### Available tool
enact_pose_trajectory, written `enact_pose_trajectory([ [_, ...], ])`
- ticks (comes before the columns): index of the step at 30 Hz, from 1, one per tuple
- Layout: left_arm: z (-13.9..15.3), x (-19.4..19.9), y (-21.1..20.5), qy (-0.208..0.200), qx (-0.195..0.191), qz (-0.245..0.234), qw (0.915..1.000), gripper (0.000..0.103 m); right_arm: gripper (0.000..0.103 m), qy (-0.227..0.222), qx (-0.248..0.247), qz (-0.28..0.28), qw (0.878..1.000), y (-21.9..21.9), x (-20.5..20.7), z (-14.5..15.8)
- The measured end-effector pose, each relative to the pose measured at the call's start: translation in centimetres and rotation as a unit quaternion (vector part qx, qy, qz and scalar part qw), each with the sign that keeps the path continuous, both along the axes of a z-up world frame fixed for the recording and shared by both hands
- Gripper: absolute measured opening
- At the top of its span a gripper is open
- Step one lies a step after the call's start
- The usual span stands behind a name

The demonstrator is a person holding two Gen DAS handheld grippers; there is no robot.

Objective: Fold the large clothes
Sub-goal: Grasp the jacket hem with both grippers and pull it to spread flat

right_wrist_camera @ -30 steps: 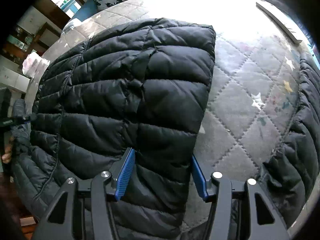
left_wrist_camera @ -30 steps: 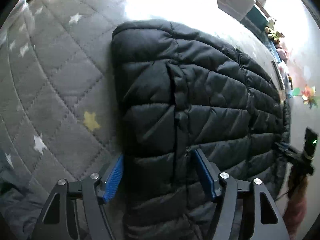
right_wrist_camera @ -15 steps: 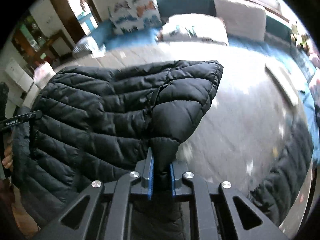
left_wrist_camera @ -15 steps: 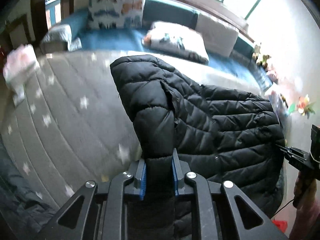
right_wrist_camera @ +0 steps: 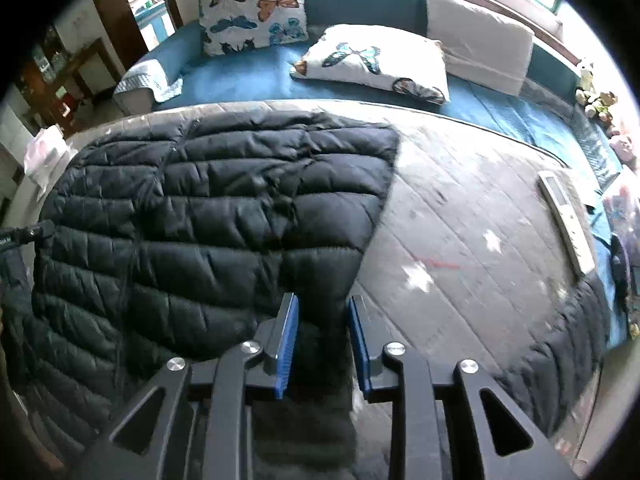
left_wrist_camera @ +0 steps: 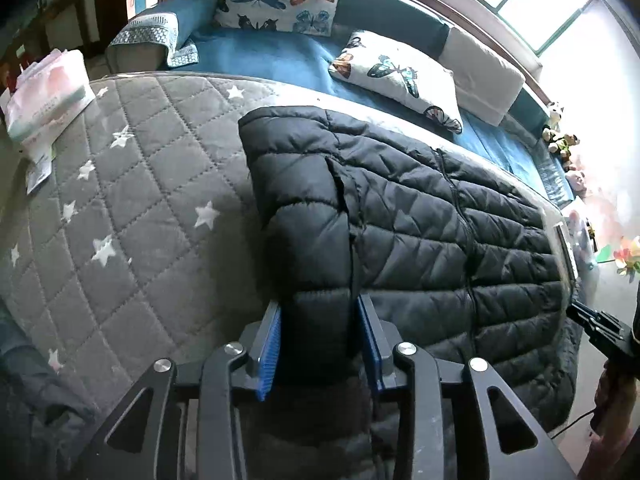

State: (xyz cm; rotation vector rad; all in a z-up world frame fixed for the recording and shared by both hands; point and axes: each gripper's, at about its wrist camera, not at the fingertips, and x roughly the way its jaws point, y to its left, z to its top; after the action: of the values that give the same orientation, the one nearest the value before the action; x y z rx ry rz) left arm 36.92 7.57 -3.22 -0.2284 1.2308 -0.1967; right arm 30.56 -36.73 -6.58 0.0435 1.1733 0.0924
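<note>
A black quilted puffer jacket (left_wrist_camera: 420, 224) lies spread on a grey star-patterned quilt (left_wrist_camera: 132, 216). In the left wrist view my left gripper (left_wrist_camera: 319, 334) stands at the jacket's near left edge, its blue pads parted with a thick fold of jacket between them. In the right wrist view the jacket (right_wrist_camera: 208, 216) fills the left half, and my right gripper (right_wrist_camera: 322, 330) has its pads parted around the jacket's near right corner. The right gripper also shows at the far right of the left wrist view (left_wrist_camera: 596, 326).
A blue sofa (right_wrist_camera: 256, 68) with butterfly pillows (right_wrist_camera: 256, 8) runs along the far side. A pack of tissues (left_wrist_camera: 44, 96) sits at the quilt's left corner. A remote (right_wrist_camera: 566, 220) lies on the quilt at right. Another dark garment (right_wrist_camera: 568, 352) hangs over the quilt's right edge.
Both grippers closed tight on the jacket's near edge and lifted it half a second ago. Now the pads have parted again and the jacket lies flatter on the quilt.
</note>
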Motion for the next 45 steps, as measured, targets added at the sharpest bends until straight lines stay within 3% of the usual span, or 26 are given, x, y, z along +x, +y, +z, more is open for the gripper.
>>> enact_pose_trajectory([
  [6,4.7,-6.8,-1.1,-0.030,0.017,-0.043,0.9985,0.039,0.029,0.013,0.009,0.055,0.998,1.4,-7.4,2.5],
  [12,7.3,-15.7,-2.5,-0.039,0.033,-0.084,0.9952,0.039,0.029,0.036,-0.001,0.132,0.991,6.5,-13.6,1.1],
  [16,6.4,-22.1,-3.5,-0.046,0.030,-0.123,0.9908,0.039,0.029,0.043,0.012,0.161,0.986,9.0,-17.1,-0.6],
  [19,4.0,-26.7,-4.3,-0.041,0.028,-0.160,0.9860,0.039,0.029,0.061,0.012,0.179,0.982,10.6,-19.5,-3.0],
  [22,1.2,-29.8,-4.7,-0.038,0.052,-0.173,0.9828,0.039,0.030,0.068,-0.006,0.187,0.980,11.6,-21.5,-5.6],
  [25,-0.8,-31.4,-3.8,-0.045,0.074,-0.165,0.9825,0.039,0.030,0.038,-0.019,0.178,0.983,11.9,-23.1,-6.0],
  [29,-2.9,-31.8,-1.7,-0.034,0.048,-0.144,0.9879,0.039,0.029,0.040,-0.015,0.170,0.985,12.2,-24.4,-5.9],
  [31,-2.9,-32.0,-1.3,-0.037,0.044,-0.142,0.9882,0.040,0.029,0.032,-0.040,0.186,0.981,12.9,-25.0,-5.6],
  [33,-2.7,-32.0,-1.2,-0.035,0.049,-0.143,0.9879,0.040,0.029,0.029,-0.035,0.188,0.981,13.1,-25.1,-4.8],
  [36,-2.6,-31.5,-1.4,-0.033,0.064,-0.150,0.9860,0.040,0.029,0.003,0.019,0.185,0.983,12.9,-25.4,-3.1],
  [38,-2.1,-31.4,-1.8,-0.031,0.074,-0.150,0.9855,0.040,0.029,0.009,0.023,0.195,0.981,13.4,-25.6,-4.0],
  [39,-1.7,-31.3,-2.3,-0.031,0.079,-0.150,0.9850,0.040,0.030,0.034,0.014,0.208,0.977,13.9,-25.7,-5.5],
  [41,-0.7,-31.4,-2.7,-0.035,0.086,-0.148,0.9846,0.040,0.030,0.023,0.012,0.217,0.976,13.8,-25.9,-6.1],
  [45,2.4,-31.9,-3.4,-0.061,0.080,-0.141,0.9847,0.042,0.030,-0.005,0.080,0.176,0.981,9.4,-25.9,-3.5],
])
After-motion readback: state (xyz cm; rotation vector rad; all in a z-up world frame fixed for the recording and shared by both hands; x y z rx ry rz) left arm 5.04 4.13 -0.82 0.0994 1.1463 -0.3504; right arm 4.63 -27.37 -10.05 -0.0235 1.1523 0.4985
